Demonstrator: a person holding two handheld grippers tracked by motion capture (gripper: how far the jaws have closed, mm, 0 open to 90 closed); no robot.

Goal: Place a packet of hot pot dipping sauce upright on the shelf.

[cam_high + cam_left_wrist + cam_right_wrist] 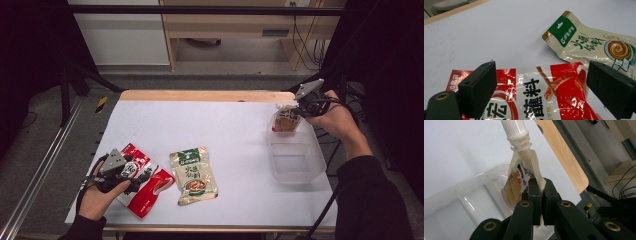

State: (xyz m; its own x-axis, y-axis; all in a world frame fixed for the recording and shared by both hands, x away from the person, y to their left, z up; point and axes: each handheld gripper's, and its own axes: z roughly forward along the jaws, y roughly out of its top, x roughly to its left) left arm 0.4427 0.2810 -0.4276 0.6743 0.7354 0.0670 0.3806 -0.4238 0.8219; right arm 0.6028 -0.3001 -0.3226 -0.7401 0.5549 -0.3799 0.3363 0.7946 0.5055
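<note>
R gripper [540, 195] is clamped on the spout pouch [286, 120], held over the far end of the bin [295, 162]; not dropped in yet. L gripper [541, 92], jaws wide and holding nothing, hovers at the red pouch [145, 182], well left of the bin. Green pouch [193, 175] lies btwn red pouch and bin, so two are left.

White table [200, 125], wooden far edge, grey floor [45, 145], wooden furniture [225, 25] behind

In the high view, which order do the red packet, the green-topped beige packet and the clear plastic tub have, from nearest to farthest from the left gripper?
1. The red packet: directly under the left gripper, at the table's near left.
2. The green-topped beige packet: just to the right of the red one, near the middle.
3. The clear plastic tub: far across, at the right edge.
</note>
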